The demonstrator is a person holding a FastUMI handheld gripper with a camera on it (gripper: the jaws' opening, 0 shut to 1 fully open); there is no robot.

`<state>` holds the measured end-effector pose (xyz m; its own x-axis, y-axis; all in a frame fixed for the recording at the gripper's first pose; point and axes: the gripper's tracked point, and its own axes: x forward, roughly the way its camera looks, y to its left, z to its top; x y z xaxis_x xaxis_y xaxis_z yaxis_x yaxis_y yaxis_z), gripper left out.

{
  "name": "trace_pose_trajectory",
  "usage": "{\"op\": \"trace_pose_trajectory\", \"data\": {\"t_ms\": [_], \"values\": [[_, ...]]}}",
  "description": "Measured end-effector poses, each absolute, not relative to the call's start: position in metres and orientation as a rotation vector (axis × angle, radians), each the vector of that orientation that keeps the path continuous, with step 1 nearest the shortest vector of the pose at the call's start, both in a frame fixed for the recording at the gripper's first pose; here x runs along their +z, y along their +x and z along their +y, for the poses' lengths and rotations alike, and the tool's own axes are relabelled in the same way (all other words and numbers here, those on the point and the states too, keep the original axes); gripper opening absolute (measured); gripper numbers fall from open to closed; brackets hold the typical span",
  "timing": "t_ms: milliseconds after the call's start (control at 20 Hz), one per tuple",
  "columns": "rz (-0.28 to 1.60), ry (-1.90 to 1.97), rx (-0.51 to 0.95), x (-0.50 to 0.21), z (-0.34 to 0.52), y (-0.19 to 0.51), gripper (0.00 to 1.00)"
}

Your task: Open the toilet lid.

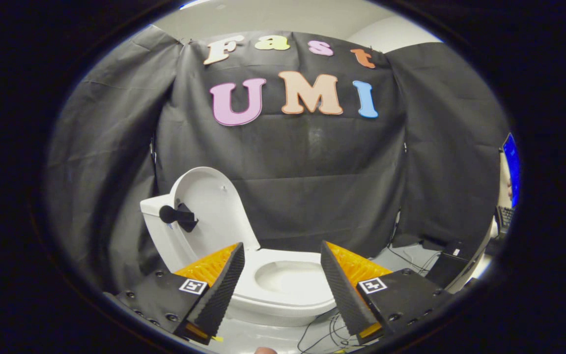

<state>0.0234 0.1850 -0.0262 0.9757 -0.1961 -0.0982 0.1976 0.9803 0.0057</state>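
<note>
Gripper (282, 255) spread wide in the gripper view, both fingers apart and gripping nothing, with clear air between the tips. One finger (219, 290) sits on the left, the other on the right, and each carries a small square black-and-white marker tag (193, 286) on its housing; the pattern on those is a code, no readable words.

Straight through the gap between the fingers sits the toilet (283, 295), white, standing on a pale floor (263, 339). Its bowl (288, 278) lies just beyond the fingertips, open to view, and it looks bare inside, though whether water stands in it is hard to tell. The toilet lid (214, 206) is already up, standing near upright behind the bowl and tilted back against the tank (153, 209), up and left of the left finger, well clear of both tips. A dark knob-like handle piece (177, 216) is fixed at the lid's left edge, by the tank.

Black cloth (312, 172) hangs as the booth wall behind the toilet. Off past the right finger, thin cables (406, 258) trail over the floor towards a dark box (447, 268), and a glowing blue screen (511, 167) stands further right with a keyboard (505, 216) below it. At the very bottom, between the fingers, a sliver of a fingertip (266, 350) peeks in.
</note>
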Motion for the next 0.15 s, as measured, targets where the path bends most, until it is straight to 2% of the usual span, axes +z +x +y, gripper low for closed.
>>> {"op": "trace_pose_trajectory", "data": {"t_ms": [150], "values": [[0.111,-0.001,-0.168,-0.0311,0.1915,0.0249,0.96]]}}
